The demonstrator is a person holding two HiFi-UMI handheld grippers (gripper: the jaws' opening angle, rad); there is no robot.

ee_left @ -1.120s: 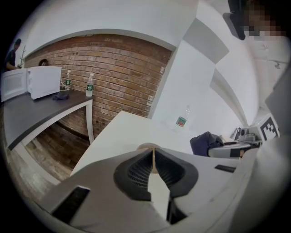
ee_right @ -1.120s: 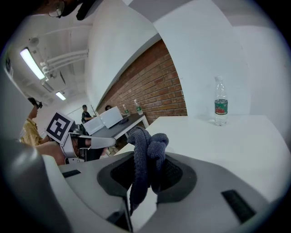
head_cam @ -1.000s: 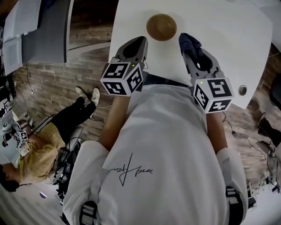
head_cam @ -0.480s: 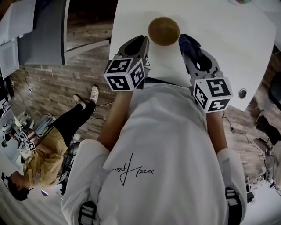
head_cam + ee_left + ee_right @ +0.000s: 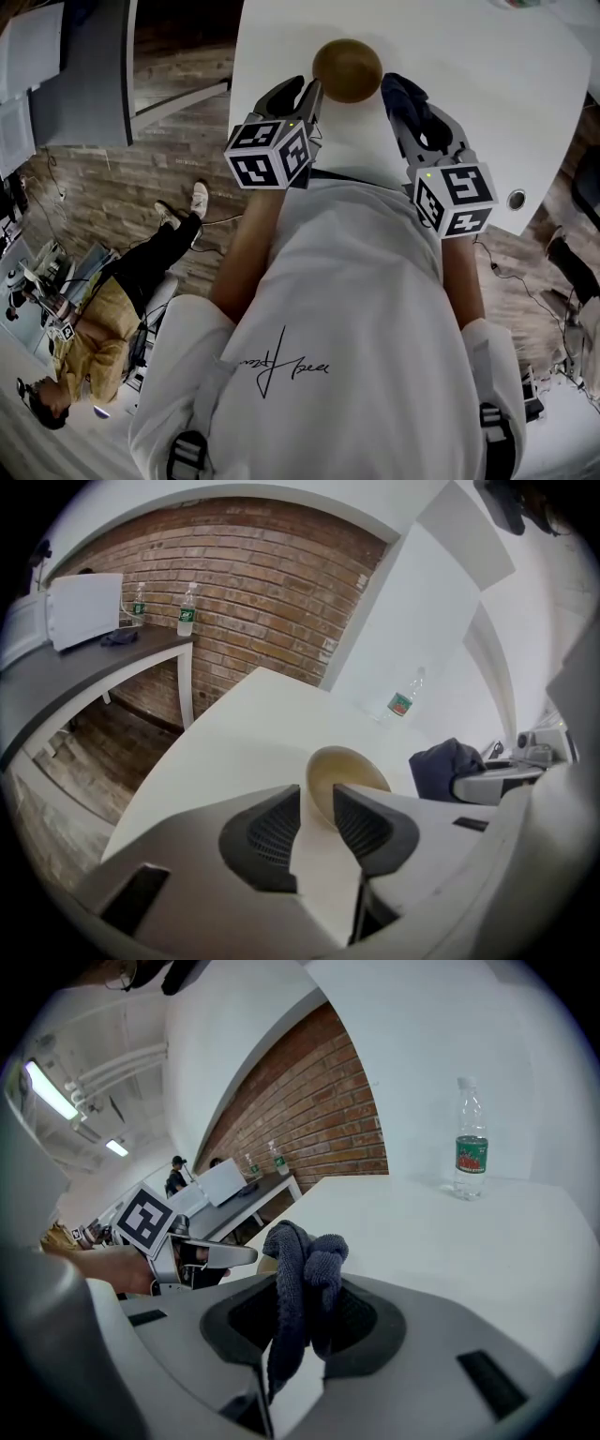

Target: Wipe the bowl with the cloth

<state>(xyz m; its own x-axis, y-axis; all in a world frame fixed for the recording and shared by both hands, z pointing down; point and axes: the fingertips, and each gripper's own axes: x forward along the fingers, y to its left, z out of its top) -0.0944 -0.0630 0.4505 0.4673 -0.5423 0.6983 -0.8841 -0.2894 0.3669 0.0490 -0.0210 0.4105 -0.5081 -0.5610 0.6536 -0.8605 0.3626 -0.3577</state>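
A tan bowl [image 5: 347,70] stands on the white table [image 5: 487,94], seen from its pale inside [image 5: 349,772] in the left gripper view. My left gripper [image 5: 307,90] is at the bowl's near left edge. Its jaws have just been opening and stand apart [image 5: 319,795]. The bowl's near rim shows in the gap at the fingertips, and the pads do not press on it. My right gripper [image 5: 410,101] hovers just right of the bowl, shut [image 5: 300,1286] on a bunched dark blue cloth [image 5: 302,1246], which sticks out ahead of the jaws [image 5: 403,90].
A water bottle [image 5: 471,1152] stands farther back on the table [image 5: 403,701]. The table's near edge runs just under both grippers, with a round grommet [image 5: 516,198] at the right. A grey desk [image 5: 89,66] and a seated person [image 5: 89,328] lie to the left.
The left gripper has sunk toward the bowl's left edge and its jaws have spread apart. The right gripper with the cloth has barely shifted.
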